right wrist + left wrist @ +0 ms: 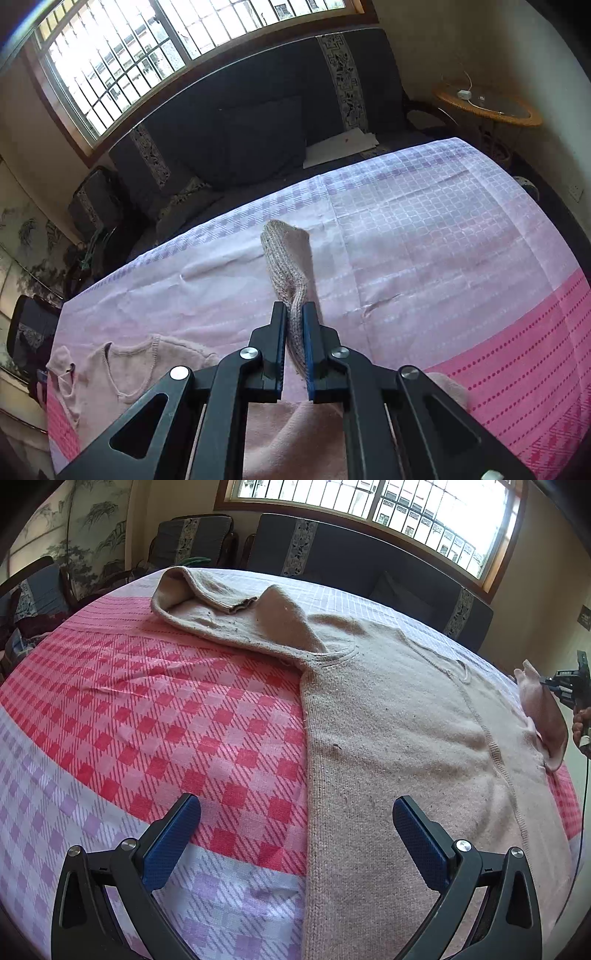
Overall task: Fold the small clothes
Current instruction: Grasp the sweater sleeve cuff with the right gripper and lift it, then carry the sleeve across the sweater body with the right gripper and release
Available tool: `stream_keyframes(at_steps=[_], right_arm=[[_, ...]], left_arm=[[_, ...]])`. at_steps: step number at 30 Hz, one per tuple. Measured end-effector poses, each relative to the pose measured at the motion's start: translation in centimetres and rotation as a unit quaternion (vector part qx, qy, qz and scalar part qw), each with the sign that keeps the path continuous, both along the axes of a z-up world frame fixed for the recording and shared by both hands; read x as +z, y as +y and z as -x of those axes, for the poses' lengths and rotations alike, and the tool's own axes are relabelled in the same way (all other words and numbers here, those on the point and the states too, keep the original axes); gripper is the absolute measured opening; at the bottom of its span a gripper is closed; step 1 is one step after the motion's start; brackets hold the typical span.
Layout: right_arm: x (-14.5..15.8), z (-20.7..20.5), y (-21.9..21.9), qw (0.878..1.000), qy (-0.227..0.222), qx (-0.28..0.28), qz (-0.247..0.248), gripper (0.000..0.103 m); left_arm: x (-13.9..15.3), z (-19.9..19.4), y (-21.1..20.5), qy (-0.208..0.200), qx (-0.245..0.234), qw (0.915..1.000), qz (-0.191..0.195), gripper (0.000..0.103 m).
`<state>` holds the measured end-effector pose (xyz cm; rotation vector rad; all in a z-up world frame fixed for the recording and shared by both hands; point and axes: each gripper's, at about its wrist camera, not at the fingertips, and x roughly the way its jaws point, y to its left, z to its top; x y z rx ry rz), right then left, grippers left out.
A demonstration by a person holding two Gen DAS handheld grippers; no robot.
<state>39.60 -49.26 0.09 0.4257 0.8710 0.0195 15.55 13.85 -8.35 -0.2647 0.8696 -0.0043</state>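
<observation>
While our left gripper (295,834) hovers tilted down over the sweater's (406,738) hem, jaws wide apart and touching nothing, our right gripper (294,325) has its jaws clamped tight on the ribbed sleeve cuff (286,258), lifted off the checked bedsheet (443,240). The sweater lies flat on the bed; our right hand (580,725) is mostly cut off.
</observation>
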Motion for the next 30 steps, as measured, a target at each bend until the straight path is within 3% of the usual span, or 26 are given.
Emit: stream_keyframes(at_steps=[4,7,10,13,16,18,21,23,26,30], right_arm=[[4.3,3.9,7.3,0.996,-0.072,0.039,-0.020,0.008],[4.6,6.9,15.0,0.989,-0.103,0.091,-0.054,0.008],[1.9,9.0,23.4,0.982,-0.094,0.153,-0.065,0.008],[-2.9,9.9,30.1,0.974,-0.043,0.207,-0.080,0.008],[-6.9,10.9,33.6,0.966,0.014,0.248,-0.077,0.010],[-7.3,12.1,33.3,0.962,0.016,0.253,-0.103,0.014],[-6.1,14.2,29.5,0.957,-0.017,0.242,-0.157,0.016],[-4.9,15.9,26.0,0.963,-0.038,0.220,-0.152,0.018],[-4.5,18.4,20.7,0.966,-0.048,0.198,-0.157,0.019],[-5.4,21.3,15.1,0.973,-0.051,0.164,-0.155,0.025]], left_arm=[[0.1,0.6,0.7,-0.008,0.019,0.9997,0.013,0.102],[0.1,1.1,1.5,-0.018,0.035,0.9987,0.034,0.102],[0.1,1.3,1.8,-0.025,0.038,0.9979,0.047,0.102],[0.2,1.4,1.9,-0.027,0.037,0.9976,0.051,0.102],[0.2,1.5,1.9,-0.029,0.033,0.9974,0.057,0.102],[0.4,1.5,1.9,-0.032,0.018,0.9971,0.066,0.102],[2.1,0.8,1.2,-0.039,-0.013,0.9948,0.094,0.102],[3.6,-0.4,0.5,-0.032,-0.036,0.9911,0.124,0.102],[4.2,-3.4,-1.3,0.010,-0.077,0.9815,0.175,0.102],[2.3,-8.1,-4.0,0.093,-0.094,0.9680,0.213,0.102]])
